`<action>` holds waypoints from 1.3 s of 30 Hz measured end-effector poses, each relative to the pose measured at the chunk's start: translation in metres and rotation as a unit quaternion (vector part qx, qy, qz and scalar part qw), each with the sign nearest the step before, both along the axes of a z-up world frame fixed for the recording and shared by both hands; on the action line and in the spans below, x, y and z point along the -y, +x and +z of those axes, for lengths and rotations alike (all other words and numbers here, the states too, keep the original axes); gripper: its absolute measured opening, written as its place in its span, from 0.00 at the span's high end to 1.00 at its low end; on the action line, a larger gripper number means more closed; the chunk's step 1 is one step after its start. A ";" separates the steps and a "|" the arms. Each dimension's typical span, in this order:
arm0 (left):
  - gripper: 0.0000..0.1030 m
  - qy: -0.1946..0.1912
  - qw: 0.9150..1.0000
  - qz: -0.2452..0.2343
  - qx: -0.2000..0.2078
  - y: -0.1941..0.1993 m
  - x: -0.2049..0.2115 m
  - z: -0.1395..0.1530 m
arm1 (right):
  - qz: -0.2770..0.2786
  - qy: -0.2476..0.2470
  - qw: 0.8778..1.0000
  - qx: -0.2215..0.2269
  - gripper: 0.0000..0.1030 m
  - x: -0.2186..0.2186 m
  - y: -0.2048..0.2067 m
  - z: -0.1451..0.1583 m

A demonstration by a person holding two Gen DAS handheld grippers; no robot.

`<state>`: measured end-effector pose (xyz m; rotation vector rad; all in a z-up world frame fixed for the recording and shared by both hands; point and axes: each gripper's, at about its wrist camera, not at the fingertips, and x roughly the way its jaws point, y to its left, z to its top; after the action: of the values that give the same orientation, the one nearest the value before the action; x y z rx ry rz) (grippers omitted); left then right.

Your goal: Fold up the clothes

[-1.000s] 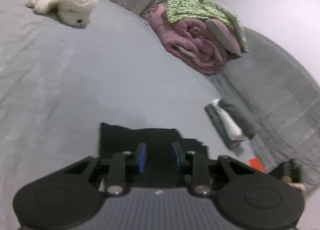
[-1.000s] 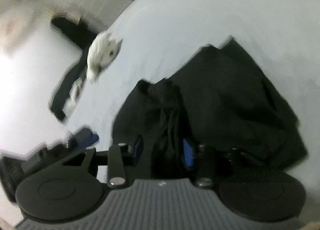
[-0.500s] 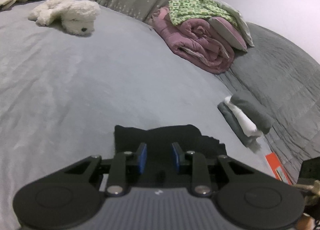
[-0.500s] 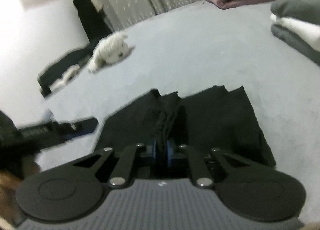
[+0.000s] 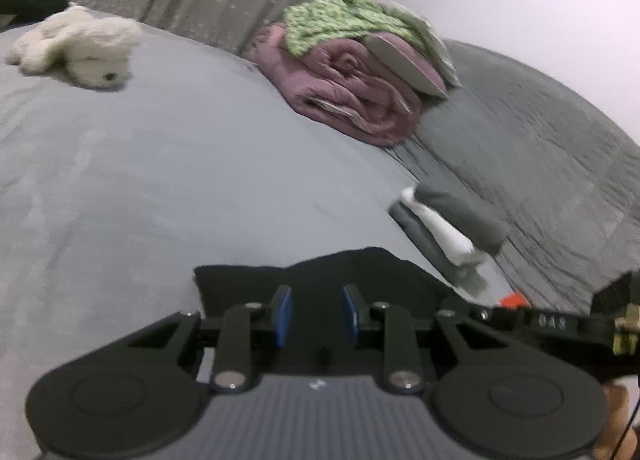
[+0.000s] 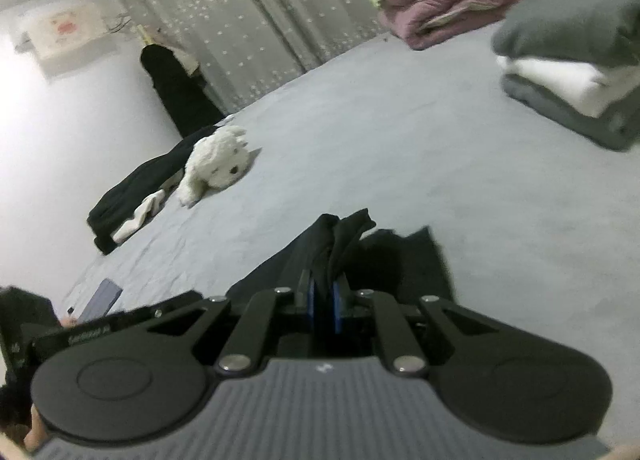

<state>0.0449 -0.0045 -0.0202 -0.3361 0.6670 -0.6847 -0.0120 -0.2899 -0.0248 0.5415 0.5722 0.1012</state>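
One black garment, matte and limp, lies on the grey bed in front of me. My right gripper pinches a bunched ridge of it between blue pads. My left gripper hangs spread above its flat edge. Behind it: one fluffy white plush, one rolled pink quilt, one folded stack of three grey and white pieces.

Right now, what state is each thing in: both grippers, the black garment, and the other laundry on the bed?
Left gripper: open, fingers apart over the garment's edge.
Right gripper: shut on a bunched fold of the black garment.
Black garment: partly lifted, the rest lying on the bed.
Grey and white stack: folded, piled.
Pink quilt: rolled, green cloth on top.
Plush toy: lying flat.
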 end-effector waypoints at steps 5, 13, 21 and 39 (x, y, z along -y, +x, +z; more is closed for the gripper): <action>0.74 0.016 1.000 -0.021 0.004 -0.003 0.012 -0.004 | -0.002 -0.002 1.000 -0.004 0.90 0.013 -0.001 -0.005; 0.74 0.044 0.997 -0.061 0.005 -0.009 0.030 -0.013 | -0.014 -0.013 0.999 -0.041 0.89 0.024 0.003 -0.018; 0.73 0.053 0.997 -0.047 0.033 -0.010 0.027 -0.008 | -0.017 -0.094 0.994 -0.050 0.63 0.012 -0.004 -0.013; 0.72 0.061 0.996 -0.001 0.063 0.003 0.030 -0.017 | 0.002 -0.150 0.989 -0.001 0.96 -0.021 0.055 -0.014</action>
<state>0.0480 -0.0348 -0.0368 -0.1776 0.5870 -0.6589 0.0433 -0.2689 -0.0385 0.2478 0.5769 0.0166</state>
